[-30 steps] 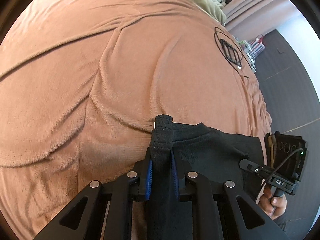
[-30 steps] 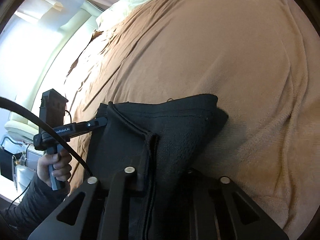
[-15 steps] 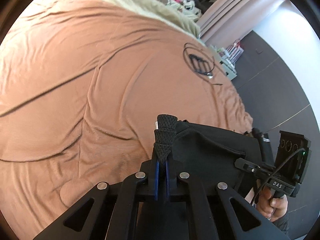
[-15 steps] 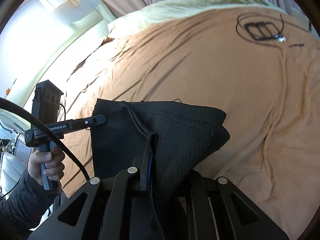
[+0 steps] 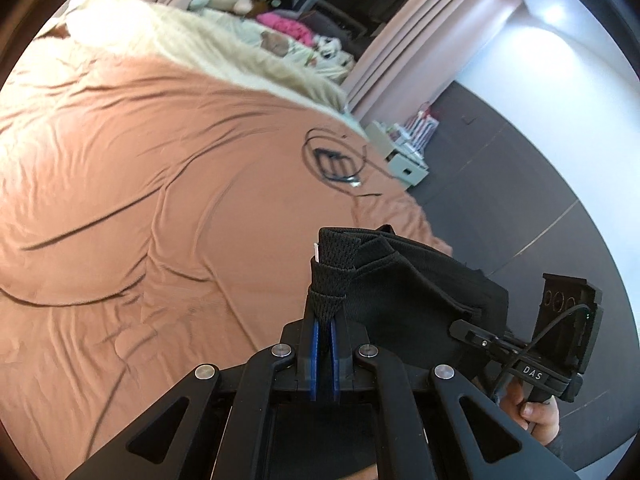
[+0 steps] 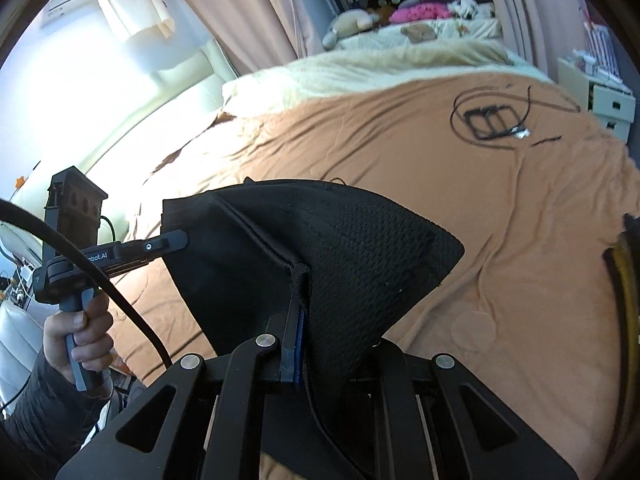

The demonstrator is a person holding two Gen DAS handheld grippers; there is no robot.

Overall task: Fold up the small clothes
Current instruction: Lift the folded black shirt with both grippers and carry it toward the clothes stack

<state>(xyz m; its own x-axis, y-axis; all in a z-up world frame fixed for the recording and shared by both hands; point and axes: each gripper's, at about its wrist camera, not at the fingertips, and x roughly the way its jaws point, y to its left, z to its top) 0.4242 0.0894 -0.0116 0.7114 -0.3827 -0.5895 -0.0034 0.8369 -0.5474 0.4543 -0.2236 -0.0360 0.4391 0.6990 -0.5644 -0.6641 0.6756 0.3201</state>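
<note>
The step in hand looked like the lift-and-spread before a fold. The black garment (image 5: 404,276) hung in the air between the two grippers, clear of the bed (image 5: 120,168) and its brown blanket. The left gripper (image 5: 325,320) had its jaws clamped on a bunched corner of the mesh fabric, which stood up above the blue pads (image 5: 316,344). The right gripper (image 6: 298,332) had its jaws pressed together on a seamed edge, with the cloth draping over and to the right of them.

The next move would likely call for drawing the two held corners apart to flatten the piece, then laying it on the blanket before any fold.

The left wrist view showed the right gripper's handle in a hand (image 5: 536,412) at the garment's far end, and dark floor beyond the bed's edge. The right wrist view showed the broad mesh panel and a piped seam, plus the left hand (image 6: 76,332). Both views caught a coiled black cable (image 6: 492,120) lying farther up the bed; what it belonged to was too blurred to say.
</note>
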